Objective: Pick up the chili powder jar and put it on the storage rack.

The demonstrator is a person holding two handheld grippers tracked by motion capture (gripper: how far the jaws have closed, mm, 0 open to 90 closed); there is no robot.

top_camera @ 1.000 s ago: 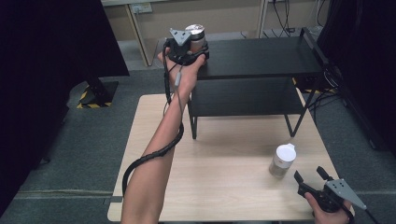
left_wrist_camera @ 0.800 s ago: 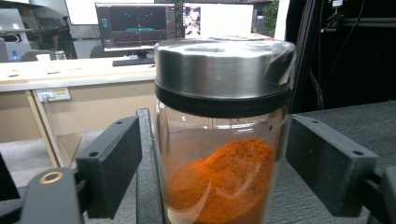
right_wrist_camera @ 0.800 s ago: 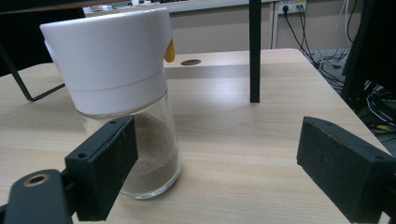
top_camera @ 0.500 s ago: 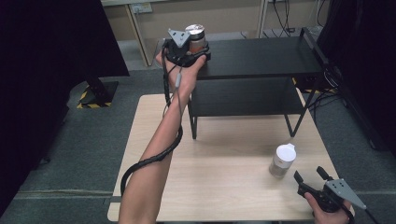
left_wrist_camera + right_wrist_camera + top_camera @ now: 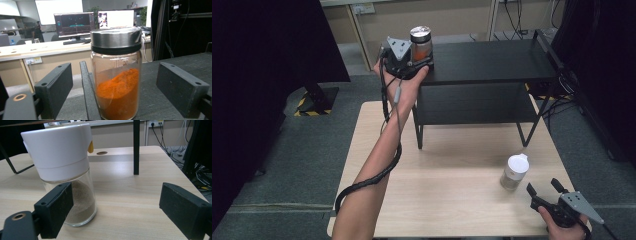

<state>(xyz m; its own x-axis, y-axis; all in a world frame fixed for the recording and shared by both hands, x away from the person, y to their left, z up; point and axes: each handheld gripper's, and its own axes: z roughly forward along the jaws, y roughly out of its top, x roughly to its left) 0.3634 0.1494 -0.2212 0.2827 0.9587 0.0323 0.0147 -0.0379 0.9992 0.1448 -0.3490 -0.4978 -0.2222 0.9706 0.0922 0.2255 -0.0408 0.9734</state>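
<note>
While the left gripper (image 5: 416,59) is reaching to the left end of the black metal two-tier shelf (image 5: 492,62), its jaws are standing wide apart and have just been opening. Between them, the clear glass jar with a silver metal lid and orange powder (image 5: 116,72) is standing upright on the top tier of the shelf, right at its left edge. Both black pads (image 5: 55,87) are sitting clear of the glass, one on each side, so the jar is resting free and unpressed.

In front of the shelf, on the light wooden table (image 5: 452,175), the right gripper (image 5: 547,192) is resting near the right front corner with its jaws also spread wide and gripping nothing. A clear glass shaker with a white plastic cap and pale sandy powder (image 5: 63,170) is standing upright just ahead of that gripper, nearer its left pad (image 5: 56,207); whether that pad is touching the glass cannot be told.
</note>
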